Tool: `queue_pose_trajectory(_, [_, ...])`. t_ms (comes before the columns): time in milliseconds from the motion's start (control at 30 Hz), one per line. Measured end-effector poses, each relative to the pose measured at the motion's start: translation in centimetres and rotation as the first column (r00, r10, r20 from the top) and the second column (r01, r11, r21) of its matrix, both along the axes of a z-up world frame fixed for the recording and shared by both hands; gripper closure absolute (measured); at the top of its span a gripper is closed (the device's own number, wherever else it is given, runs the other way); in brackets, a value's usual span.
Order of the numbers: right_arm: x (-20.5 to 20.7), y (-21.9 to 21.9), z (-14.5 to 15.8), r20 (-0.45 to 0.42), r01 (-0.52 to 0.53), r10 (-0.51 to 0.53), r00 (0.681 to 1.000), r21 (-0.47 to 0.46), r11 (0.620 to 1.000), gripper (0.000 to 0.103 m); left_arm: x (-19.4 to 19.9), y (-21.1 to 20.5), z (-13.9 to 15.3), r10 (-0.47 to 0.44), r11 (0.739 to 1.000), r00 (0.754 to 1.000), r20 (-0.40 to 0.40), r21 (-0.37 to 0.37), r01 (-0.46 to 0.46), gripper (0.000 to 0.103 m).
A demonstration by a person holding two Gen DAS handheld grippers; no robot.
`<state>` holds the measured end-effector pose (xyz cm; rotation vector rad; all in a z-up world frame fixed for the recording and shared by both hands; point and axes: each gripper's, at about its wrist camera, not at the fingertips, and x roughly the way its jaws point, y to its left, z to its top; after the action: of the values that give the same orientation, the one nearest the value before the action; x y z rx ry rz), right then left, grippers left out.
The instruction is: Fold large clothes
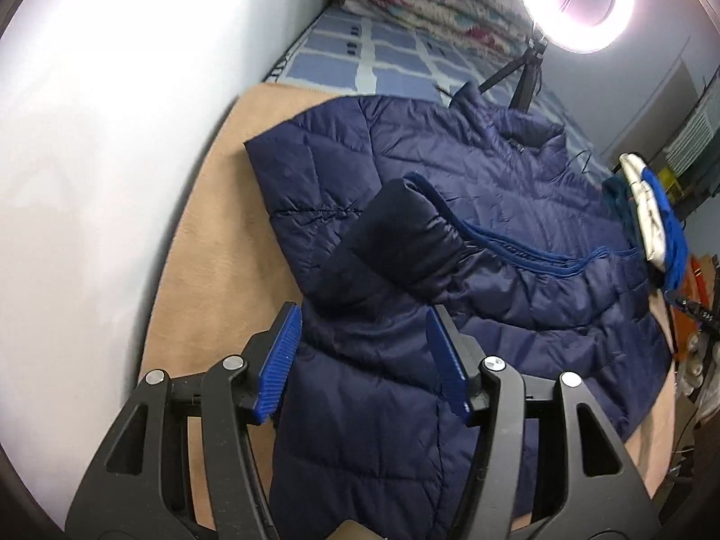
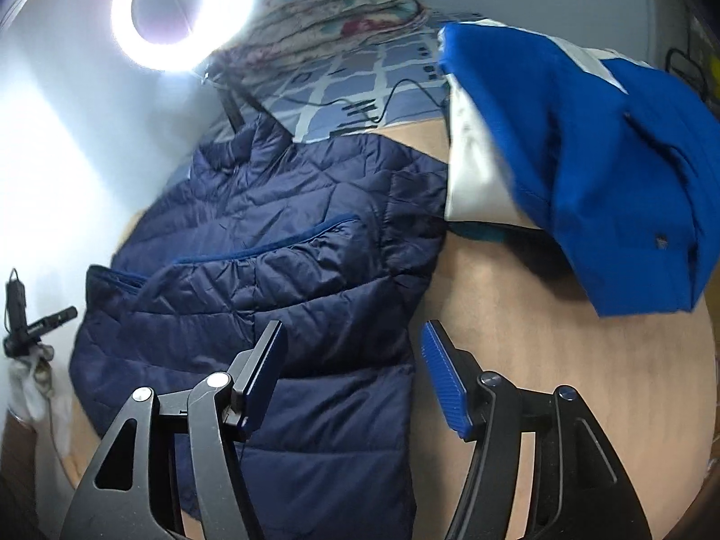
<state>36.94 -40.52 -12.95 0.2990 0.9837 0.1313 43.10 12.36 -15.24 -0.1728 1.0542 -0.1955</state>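
Note:
A navy quilted puffer jacket point(image 1: 450, 180) lies spread on a tan cloth surface point(image 1: 211, 279), with one sleeve point(image 1: 405, 234) folded across its body. My left gripper point(image 1: 364, 342) is open and hovers over the jacket's near part, its blue pads either side of the fabric without pinching it. In the right wrist view the same jacket point(image 2: 279, 243) fills the left half. My right gripper point(image 2: 353, 360) is open above the jacket's right edge, with one finger over the jacket and the other over the tan surface point(image 2: 540, 342).
A blue and white garment pile point(image 2: 585, 171) sits at the right on the tan surface, also in the left wrist view point(image 1: 652, 216). A ring light point(image 1: 576, 0) on a tripod stands behind. A floral quilt point(image 1: 427, 0) lies on a blue checked sheet point(image 1: 382, 54). A white wall point(image 1: 90, 180) is at the left.

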Motion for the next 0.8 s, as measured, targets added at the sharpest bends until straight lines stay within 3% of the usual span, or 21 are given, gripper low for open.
queue_pose_trajectory(300, [2.2,-0.1,-3.0,-0.057,0.007,-0.005,0.998,0.026,1.000,0.041,2.2,-0.5,-3.8,0.036,0.999,0.997,-0.064,0.030,-0.034,0.046])
queue_pose_trajectory(433, [2.9,0.9,-3.6,-0.062,-0.019,0.020,0.998,0.004,1.000,0.042,2.4,-1.1,-4.3,0.036,0.998,0.997,-0.064,0.054,-0.032,0.068])
queue_pose_trajectory(500, [2.8,1.6,-3.5,-0.054,-0.039,0.037,0.998,-0.029,0.999,0.054,2.4,-1.4,-4.2,0.038,0.997,0.998,-0.049,0.076,-0.034,0.084])
queue_pose_trajectory(567, [2.8,2.2,-3.5,-0.063,-0.049,0.044,0.997,-0.087,0.995,0.081,2.2,-1.5,-4.0,0.040,0.995,0.999,-0.033,0.093,-0.037,0.092])
queue_pose_trajectory(633, [2.7,2.6,-3.4,-0.062,-0.059,0.052,0.997,-0.120,0.991,0.094,2.0,-1.6,-3.7,0.035,0.994,0.999,-0.013,0.109,-0.033,0.096])
queue_pose_trajectory(800, [1.7,3.0,-2.1,-0.013,-0.062,0.060,0.998,-0.193,0.979,0.098,1.1,-1.9,-2.8,0.005,0.987,0.999,0.035,0.158,-0.011,0.098])
